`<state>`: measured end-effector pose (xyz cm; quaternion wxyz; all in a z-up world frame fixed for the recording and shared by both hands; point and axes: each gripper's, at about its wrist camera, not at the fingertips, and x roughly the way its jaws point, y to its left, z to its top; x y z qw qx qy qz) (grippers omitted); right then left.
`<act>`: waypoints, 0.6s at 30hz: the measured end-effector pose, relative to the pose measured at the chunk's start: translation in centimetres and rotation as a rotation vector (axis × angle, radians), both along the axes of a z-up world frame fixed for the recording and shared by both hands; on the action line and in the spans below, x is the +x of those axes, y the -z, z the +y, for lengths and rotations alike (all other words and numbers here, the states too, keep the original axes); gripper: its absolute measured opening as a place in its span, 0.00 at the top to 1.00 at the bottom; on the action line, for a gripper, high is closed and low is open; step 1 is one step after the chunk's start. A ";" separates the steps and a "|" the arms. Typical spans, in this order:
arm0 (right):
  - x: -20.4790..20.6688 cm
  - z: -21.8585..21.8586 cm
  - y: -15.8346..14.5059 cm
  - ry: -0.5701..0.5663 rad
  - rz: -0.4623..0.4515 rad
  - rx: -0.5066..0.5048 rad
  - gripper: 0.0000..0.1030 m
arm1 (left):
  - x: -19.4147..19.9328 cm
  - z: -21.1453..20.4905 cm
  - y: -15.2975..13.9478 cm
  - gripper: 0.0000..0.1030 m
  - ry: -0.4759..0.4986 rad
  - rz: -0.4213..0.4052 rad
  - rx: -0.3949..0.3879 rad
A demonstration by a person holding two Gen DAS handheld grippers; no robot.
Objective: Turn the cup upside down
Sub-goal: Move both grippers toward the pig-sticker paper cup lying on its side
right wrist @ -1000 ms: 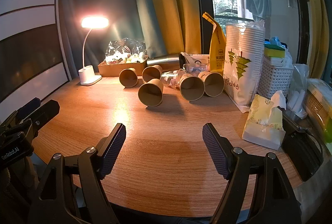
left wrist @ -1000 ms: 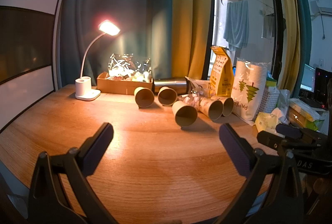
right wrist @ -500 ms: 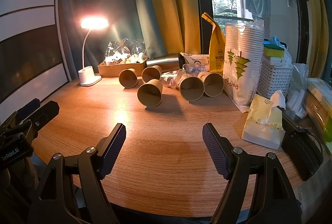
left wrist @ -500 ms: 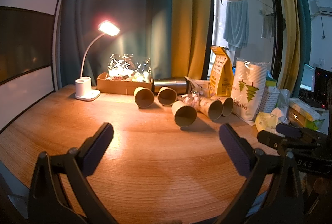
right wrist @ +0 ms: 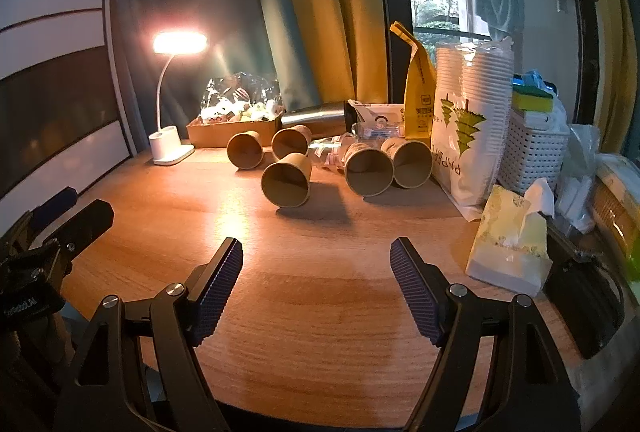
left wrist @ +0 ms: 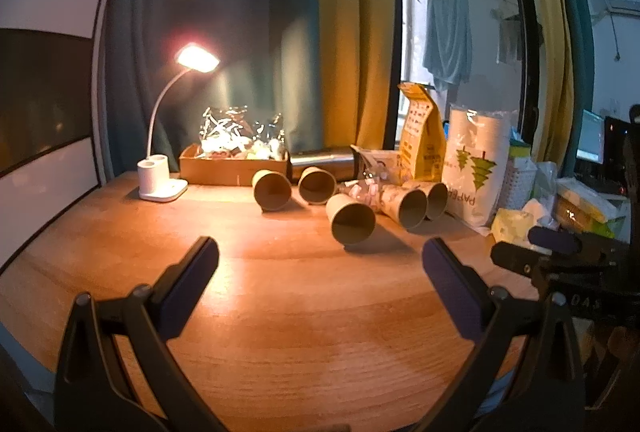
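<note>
Left wrist view: left gripper [left wrist: 320, 256] spread wide, nothing in it, hovering over bare counter [left wrist: 280, 312]. Five paper cups lie on their sides toward the back; nearest cup [left wrist: 352, 218] sits ahead and slightly right of the gap, mouth facing the camera. Right gripper [left wrist: 536, 248] shows at the right edge, well apart from the cups.

Right wrist view: right gripper [right wrist: 316, 264] also spread and empty. Same nearest cup [right wrist: 289, 179] is ahead, slightly left of the gap, clear of the other four cups behind it and the paper cup bag [right wrist: 464, 136] on the right.

Judgement: step in hand is the approach. Take the nearest cup, since it's isolated. Straddle the wall mid-body, not the rim, and close gently because paper crushes. Lift clear, rotate mouth-down, set flat. It may roll on first contact.
</note>
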<state>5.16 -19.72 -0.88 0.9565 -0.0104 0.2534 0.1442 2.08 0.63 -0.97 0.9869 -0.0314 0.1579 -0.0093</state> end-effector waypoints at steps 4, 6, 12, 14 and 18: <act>1.8 -0.4 -0.3 0.005 0.006 0.011 0.23 | 1.7 -0.3 -0.1 0.00 0.020 0.013 0.005; 2.8 -0.6 -0.2 0.013 0.012 0.012 0.23 | 3.1 -0.5 -0.2 0.00 0.037 0.033 0.000; 6.8 -2.2 0.4 0.060 0.070 0.022 0.23 | 8.2 -1.1 -0.7 0.00 0.104 0.113 -0.036; 8.5 -3.0 0.9 0.094 0.105 0.025 0.23 | 10.6 -1.6 -0.9 0.00 0.125 0.160 -0.037; 11.1 -4.2 1.6 0.138 0.168 0.037 0.23 | 16.0 -1.8 -0.7 0.00 0.181 0.306 -0.141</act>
